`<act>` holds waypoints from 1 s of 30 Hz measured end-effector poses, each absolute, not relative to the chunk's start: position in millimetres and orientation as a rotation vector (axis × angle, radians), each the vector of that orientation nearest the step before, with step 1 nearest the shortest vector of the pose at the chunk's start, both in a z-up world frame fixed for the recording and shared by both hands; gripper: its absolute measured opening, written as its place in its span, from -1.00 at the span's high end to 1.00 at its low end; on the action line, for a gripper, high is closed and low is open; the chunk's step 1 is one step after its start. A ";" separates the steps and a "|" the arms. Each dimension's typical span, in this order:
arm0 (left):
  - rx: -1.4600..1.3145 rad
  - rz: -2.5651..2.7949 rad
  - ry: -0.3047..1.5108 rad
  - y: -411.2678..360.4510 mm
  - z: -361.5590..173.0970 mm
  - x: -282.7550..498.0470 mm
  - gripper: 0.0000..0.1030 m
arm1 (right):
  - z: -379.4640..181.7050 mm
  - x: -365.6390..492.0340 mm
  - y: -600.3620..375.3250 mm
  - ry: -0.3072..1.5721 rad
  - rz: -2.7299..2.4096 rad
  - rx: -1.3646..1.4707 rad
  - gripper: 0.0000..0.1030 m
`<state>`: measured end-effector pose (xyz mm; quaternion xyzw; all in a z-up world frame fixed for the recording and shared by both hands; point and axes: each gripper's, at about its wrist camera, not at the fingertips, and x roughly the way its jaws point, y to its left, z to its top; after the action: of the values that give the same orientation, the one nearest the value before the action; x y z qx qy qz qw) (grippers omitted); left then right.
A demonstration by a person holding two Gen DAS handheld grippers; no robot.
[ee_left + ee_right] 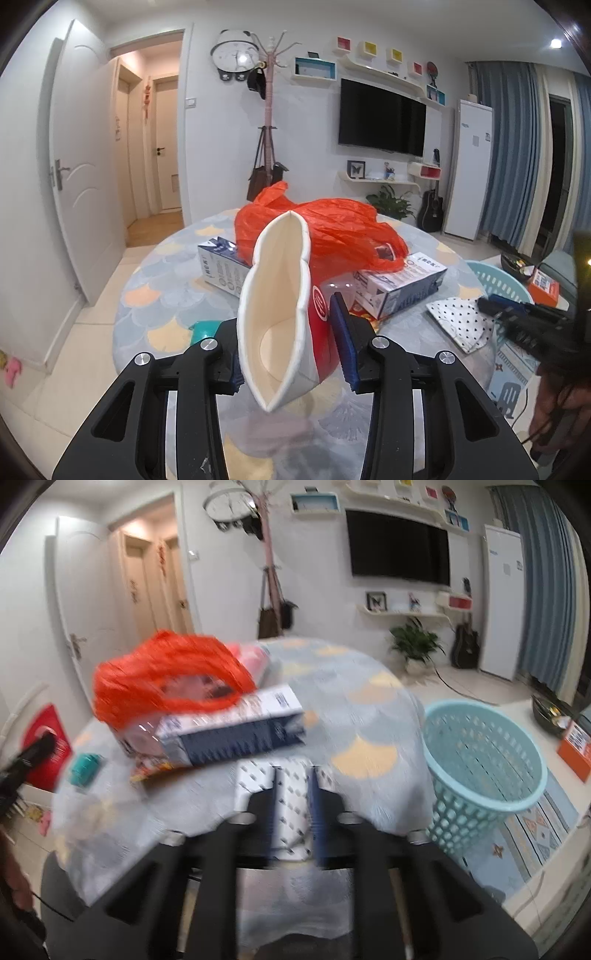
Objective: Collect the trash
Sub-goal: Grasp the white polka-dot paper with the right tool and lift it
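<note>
- The left gripper [291,350] is clenched on a squashed paper cup [275,314], white inside and red outside. Its blue pads [341,328] press the cup's sides, and the cup stands up between them, mouth pinched to a slit, above the worktop [166,295].
- The right gripper [293,812] looks released: its jaws stand apart with a white dotted cloth [291,794] between them, but the right wrist view is blurred and I cannot tell whether the pads touch the cloth. The cloth lies on the worktop near its edge.
- From the left wrist view, an orange plastic bag [332,225] lies at 12 o'clock beyond the cup. Two blue-and-white cartons flank it: one [221,266] at 10 o'clock, the other [399,284] at 2 o'clock, partly under the bag.
- A small teal item [85,768] sits near the worktop's left rim in the right wrist view.
- One pale blue laundry-style basket [484,768] stands on the floor at 3 o'clock of the right gripper, just beside the round worktop's edge, its mouth open upward.
- Bare worktop lies between the cartons and the near edge.
- Count: one cup, one bag, two cartons, one cloth, one basket.
</note>
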<state>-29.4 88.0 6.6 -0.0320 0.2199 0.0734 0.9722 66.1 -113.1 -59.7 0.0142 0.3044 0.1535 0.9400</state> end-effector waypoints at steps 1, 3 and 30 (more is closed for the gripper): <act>-0.064 0.145 0.447 86.8 6.3 -29.2 0.25 | -61.5 64.3 -117.5 0.604 0.319 0.066 -0.70; -0.058 0.144 0.448 84.3 6.7 -29.1 0.25 | -63.1 63.5 -121.5 0.596 0.334 0.105 -0.70; -0.121 0.132 0.474 96.7 -6.2 -19.4 0.54 | -77.8 65.6 -102.1 0.589 0.367 0.009 0.98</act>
<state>-19.4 96.7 -6.2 -0.0599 0.2344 0.0652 0.9681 65.6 -102.1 -77.8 0.0042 0.2884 0.1800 0.9404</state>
